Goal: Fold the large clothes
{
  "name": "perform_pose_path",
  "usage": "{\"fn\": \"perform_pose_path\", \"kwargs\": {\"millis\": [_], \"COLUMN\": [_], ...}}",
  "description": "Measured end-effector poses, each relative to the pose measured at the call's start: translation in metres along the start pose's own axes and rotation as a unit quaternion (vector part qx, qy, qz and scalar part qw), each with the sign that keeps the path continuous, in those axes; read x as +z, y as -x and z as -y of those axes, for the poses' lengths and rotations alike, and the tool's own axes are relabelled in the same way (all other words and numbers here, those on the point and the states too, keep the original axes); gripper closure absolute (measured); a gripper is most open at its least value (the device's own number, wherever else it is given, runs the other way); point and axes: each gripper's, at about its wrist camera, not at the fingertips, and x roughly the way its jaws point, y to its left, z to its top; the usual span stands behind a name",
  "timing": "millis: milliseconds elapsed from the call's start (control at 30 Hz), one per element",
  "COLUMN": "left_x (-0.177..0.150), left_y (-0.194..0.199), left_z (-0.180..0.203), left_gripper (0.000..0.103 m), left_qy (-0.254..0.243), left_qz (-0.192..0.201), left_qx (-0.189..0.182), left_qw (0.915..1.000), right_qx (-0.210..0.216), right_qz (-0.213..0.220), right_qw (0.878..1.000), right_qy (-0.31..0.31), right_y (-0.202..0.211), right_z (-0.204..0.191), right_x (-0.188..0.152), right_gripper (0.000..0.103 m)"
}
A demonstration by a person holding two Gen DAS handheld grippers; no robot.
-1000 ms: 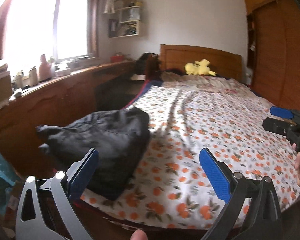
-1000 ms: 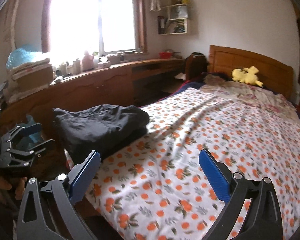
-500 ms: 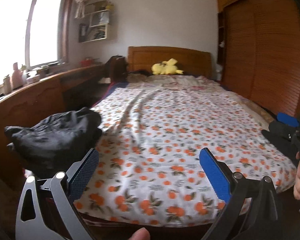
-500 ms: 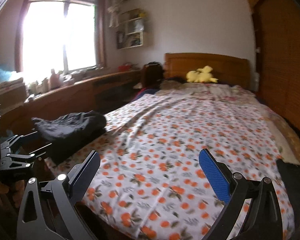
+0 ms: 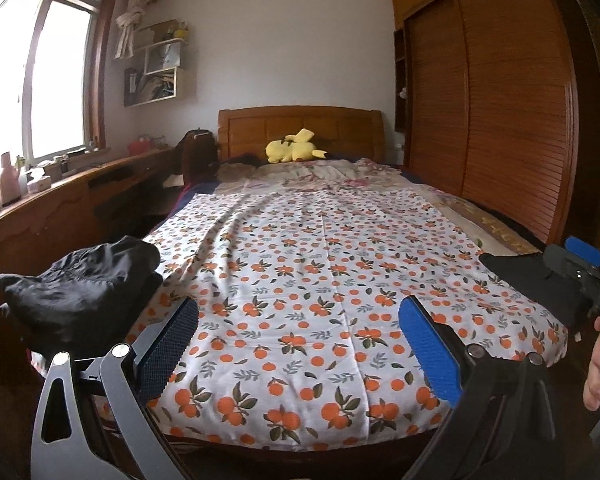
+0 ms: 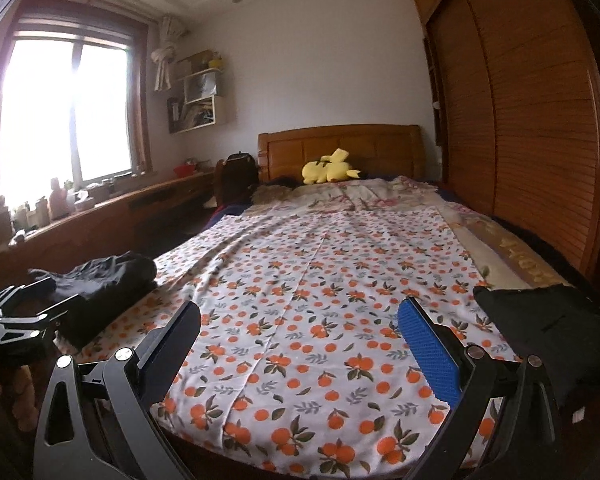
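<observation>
A black garment [image 5: 80, 280] lies bundled at the near left corner of the bed [image 5: 320, 264], which has an orange-print sheet; the garment also shows in the right wrist view [image 6: 104, 280]. A second black garment [image 6: 548, 320] lies at the near right corner, and shows in the left wrist view [image 5: 528, 280]. My left gripper [image 5: 300, 344] is open and empty at the foot of the bed. My right gripper [image 6: 300, 344] is open and empty, just left of the right garment. Each gripper shows at the edge of the other's view.
A yellow plush toy [image 5: 292, 150] lies at the wooden headboard [image 5: 300, 128]. A long wooden desk [image 5: 60, 200] with bottles runs under the window on the left. A slatted wardrobe [image 5: 500, 120] stands along the right side.
Both grippers have swung to the right, from facing the left garment to facing the bed's middle. The right-corner garment has come into view. Both grippers stay open.
</observation>
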Motion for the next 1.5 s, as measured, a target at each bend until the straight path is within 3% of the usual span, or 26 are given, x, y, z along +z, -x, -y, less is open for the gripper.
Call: {"fn": "perform_pose_path", "kwargs": {"millis": [1500], "left_x": [0.0], "left_y": [0.014], "left_z": [0.005], "left_gripper": [0.002], "left_qy": [0.003], "left_qz": [0.006], "left_qx": [-0.003], "left_qw": [1.0], "right_qx": [-0.005], "right_qz": [0.004], "right_qw": [1.0], "right_qy": [0.005], "right_y": [0.002], "right_z": [-0.003], "right_x": [-0.001], "right_gripper": [0.008]}}
